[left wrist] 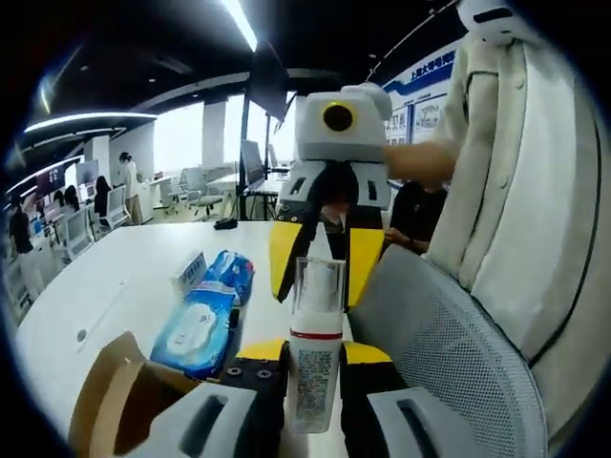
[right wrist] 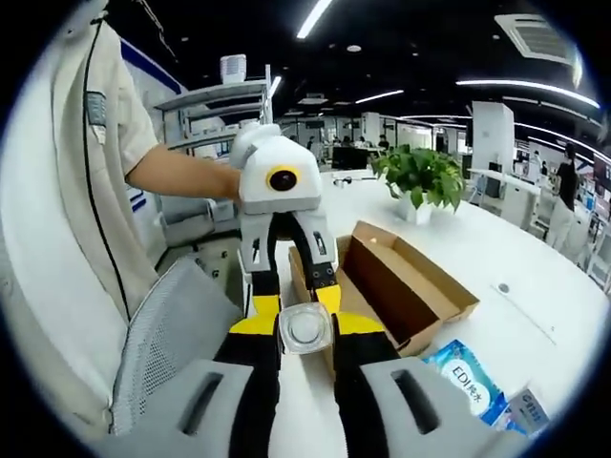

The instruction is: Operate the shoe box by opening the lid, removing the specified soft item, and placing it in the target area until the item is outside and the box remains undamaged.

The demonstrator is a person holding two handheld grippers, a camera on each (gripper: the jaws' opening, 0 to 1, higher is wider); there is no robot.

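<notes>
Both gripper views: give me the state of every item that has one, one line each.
Shoe box: open, lid flaps up, on the white table.
Bottle: upright, cap on, gripped at both ends by the two grippers.
Left hand-held gripper: shut on bottle.
Right hand-held gripper: shut on bottle.
Blue wipes pack: lying flat outside the box, flap closed.
Mesh chair: unoccupied, beside the table.

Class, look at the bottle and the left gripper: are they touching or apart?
Touching. In the left gripper view, the left gripper has its yellow pads pressed against both sides of the upright bottle, with no gap showing.
</notes>
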